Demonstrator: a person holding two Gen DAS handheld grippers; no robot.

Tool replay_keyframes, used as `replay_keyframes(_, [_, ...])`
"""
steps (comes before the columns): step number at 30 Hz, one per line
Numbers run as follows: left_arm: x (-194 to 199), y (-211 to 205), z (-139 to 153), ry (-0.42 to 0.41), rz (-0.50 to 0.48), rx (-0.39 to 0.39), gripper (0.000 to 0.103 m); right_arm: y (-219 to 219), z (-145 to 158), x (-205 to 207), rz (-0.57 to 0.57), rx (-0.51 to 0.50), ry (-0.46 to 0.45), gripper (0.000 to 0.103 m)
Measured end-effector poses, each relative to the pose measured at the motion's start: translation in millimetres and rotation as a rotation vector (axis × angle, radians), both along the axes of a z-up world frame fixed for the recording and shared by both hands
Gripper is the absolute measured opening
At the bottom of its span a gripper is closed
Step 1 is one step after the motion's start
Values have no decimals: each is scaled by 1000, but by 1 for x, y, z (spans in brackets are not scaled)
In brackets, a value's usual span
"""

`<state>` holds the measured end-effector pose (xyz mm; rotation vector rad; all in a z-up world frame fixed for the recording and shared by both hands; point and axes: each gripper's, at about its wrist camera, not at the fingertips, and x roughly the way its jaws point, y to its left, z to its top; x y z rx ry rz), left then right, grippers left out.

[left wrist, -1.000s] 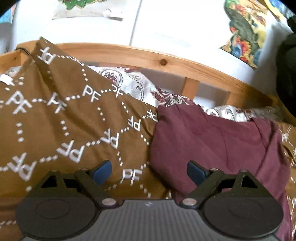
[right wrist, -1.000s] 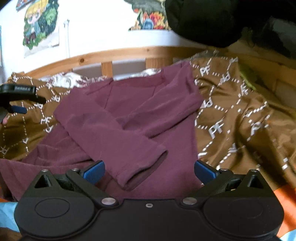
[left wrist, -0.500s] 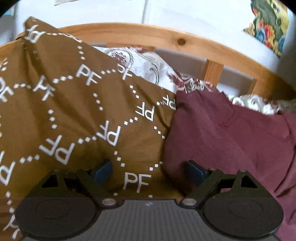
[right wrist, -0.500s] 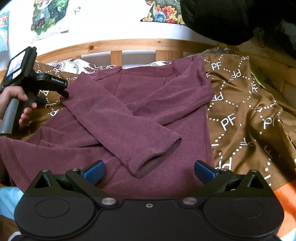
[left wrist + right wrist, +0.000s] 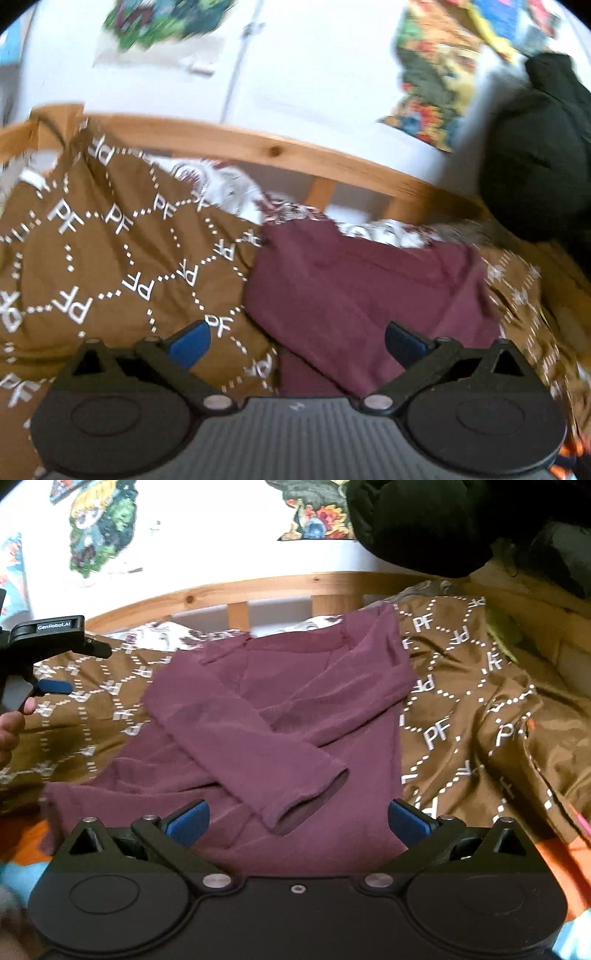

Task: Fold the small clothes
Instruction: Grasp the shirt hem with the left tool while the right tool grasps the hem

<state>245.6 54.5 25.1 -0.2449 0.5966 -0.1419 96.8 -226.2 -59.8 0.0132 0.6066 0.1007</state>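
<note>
My left gripper (image 5: 297,338) has just opened its jaws further to full spread with nothing between them, and my right gripper (image 5: 297,819) also stands wide open and empty. Beyond them the maroon top (image 5: 280,716) lies flat on the brown PF-print bedspread (image 5: 480,709), sleeves crossed over its front, collar toward the wooden rail (image 5: 258,587) at the far edge

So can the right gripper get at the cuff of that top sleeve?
Probably yes. The right gripper is open, and the sleeve cuff lies on top of the maroon shirt just ahead, uncovered.
</note>
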Motion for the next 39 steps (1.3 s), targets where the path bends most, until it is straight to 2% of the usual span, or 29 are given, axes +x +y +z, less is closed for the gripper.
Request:
replay_keyframes(3, [-42,-8,3,-4,-71,15,102,5,6,-13,68,-15,19,102])
replay_keyframes(8, [-96,-18,-8,94,-209,96,102,18,15,-44,145,-87,-9,102])
replay_keyframes(10, [-105,-23,-12,120,-242,137,102,22,17,-53,158,-106,-37,102])
replay_keyframes(16, [-94,-66,-41,249,-295,379,102,25,20,-61,132,-140,-80,102])
replay_keyframes(18, [-88,-77,-53,265,-300,444,101,21,22,-62,114,-140,-91,102])
replay_keyframes(21, [-82,-85,-60,258,-276,502,86,15,24,-64,96,-113,-102,102])
replay_keyframes(23, [-80,-85,-61,260,-268,503,57,12,24,-63,76,-107,-91,102])
replay_keyframes(24, [-80,-83,-61,264,-271,491,50,11,23,-61,65,-109,-79,102])
replay_keyframes(26, [-80,-81,-59,258,-288,457,24,11,17,-54,39,-127,-31,102])
replay_keyframes(28, [-82,-81,-56,233,-303,439,17,13,8,-42,0,-167,46,102])
replay_keyframes(31, [-85,-83,-55,217,-308,453,14,18,-9,-25,-20,-229,152,99])
replay_keyframes(32, [-84,-84,-57,224,-313,457,15,21,-12,-24,-10,-235,157,97])
replay_keyframes(33, [-83,-85,-59,236,-316,467,18,23,-13,-24,1,-240,154,93])
replay_keyframes(35, [-83,-89,-63,258,-326,493,30,25,-14,-25,16,-247,142,88])
replay_keyframes(37, [-83,-93,-68,269,-332,527,32,24,-13,-26,14,-230,137,73])
replay_keyframes(39, [-84,-95,-69,271,-338,539,23,19,-12,-25,-5,-206,138,61])
